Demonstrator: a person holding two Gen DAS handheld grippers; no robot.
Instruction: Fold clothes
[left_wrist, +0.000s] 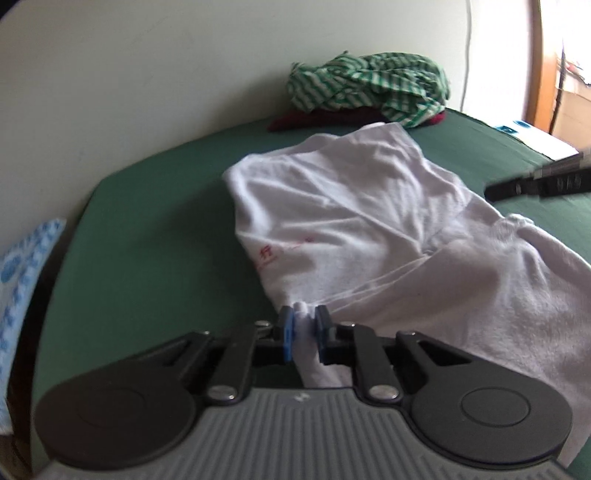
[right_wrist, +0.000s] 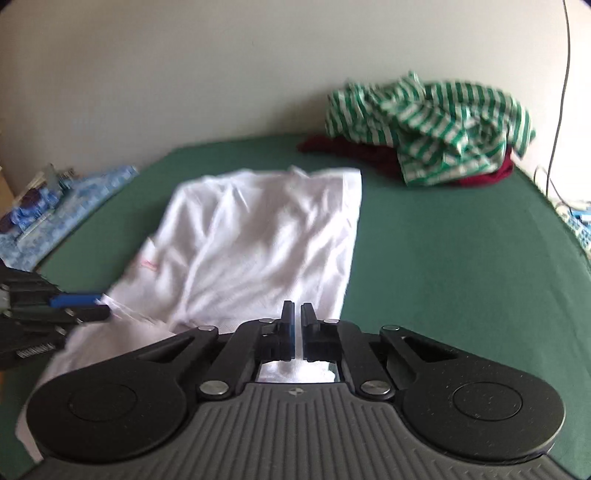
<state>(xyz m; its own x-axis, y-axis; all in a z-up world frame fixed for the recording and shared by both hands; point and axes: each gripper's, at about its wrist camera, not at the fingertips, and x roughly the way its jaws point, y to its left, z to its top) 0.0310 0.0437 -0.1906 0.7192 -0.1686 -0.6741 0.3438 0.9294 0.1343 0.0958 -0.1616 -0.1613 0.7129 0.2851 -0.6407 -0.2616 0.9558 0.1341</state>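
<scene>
Left gripper (left_wrist: 304, 314) clamped on a bunched bit of the white shirt (left_wrist: 369, 221), cloth pinched between the blue pads (left_wrist: 288, 328). Right gripper (right_wrist: 297, 314) nearly shut, thin gap between fingers; shirt edge lies right under it, can't tell if cloth is caught. Shirt spread wrinkled on the green bed (right_wrist: 461, 258), small red print near its left side. Beyond it, by the wall (right_wrist: 184, 74), a green-striped garment (right_wrist: 424, 125) heaped on a dark red one (right_wrist: 343, 147).
</scene>
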